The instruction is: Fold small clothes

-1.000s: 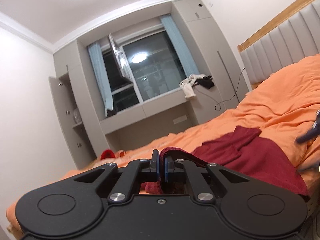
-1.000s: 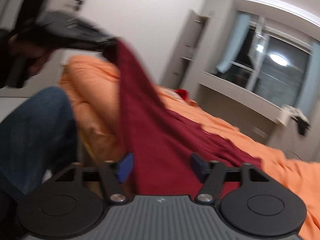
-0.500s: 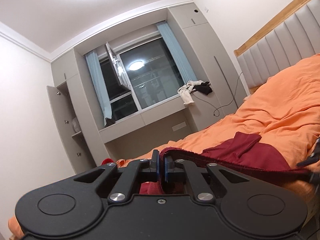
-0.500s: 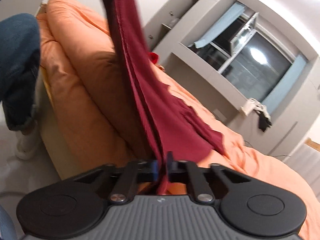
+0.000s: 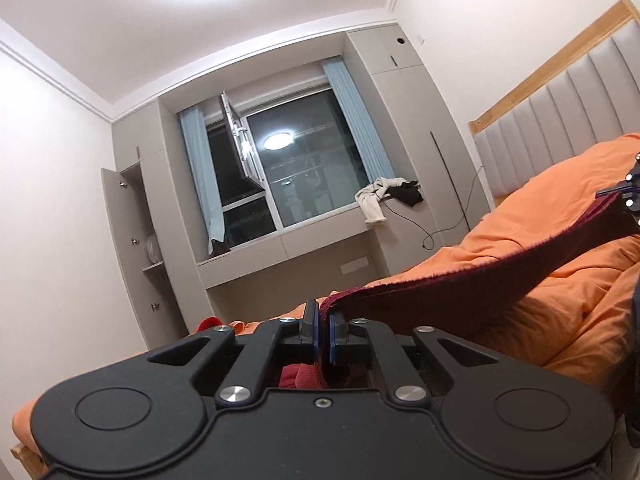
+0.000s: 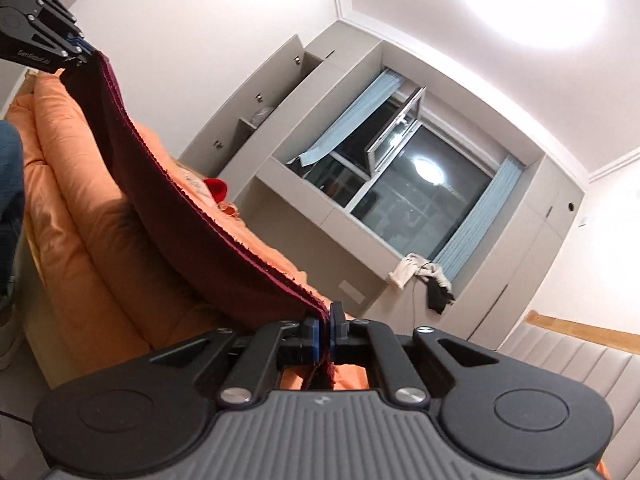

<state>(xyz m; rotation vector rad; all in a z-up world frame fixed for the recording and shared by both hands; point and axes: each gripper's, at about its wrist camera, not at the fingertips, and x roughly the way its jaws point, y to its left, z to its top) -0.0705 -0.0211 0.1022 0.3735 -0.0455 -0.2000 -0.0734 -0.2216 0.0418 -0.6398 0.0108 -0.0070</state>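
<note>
A dark red garment (image 5: 460, 284) hangs stretched in the air between my two grippers, above the orange bed (image 5: 560, 308). My left gripper (image 5: 323, 332) is shut on one end of its edge. My right gripper (image 6: 324, 330) is shut on the other end; the garment (image 6: 168, 216) runs from it up to the left gripper (image 6: 78, 54) at the top left of the right wrist view. The right gripper (image 5: 624, 196) shows at the right edge of the left wrist view. The garment's lower part is hidden behind the gripper bodies.
The orange duvet (image 6: 80, 232) covers the bed, with a padded headboard (image 5: 560, 120) at the right. A small red item (image 6: 216, 190) lies at the bed's far end. Clothes (image 5: 384, 200) sit on the window ledge. A leg in jeans (image 6: 8, 184) stands beside the bed.
Both grippers have risen and moved apart, lifting the red garment off the bed and pulling it taut. The right gripper, open a second ago, is now shut on its edge.
</note>
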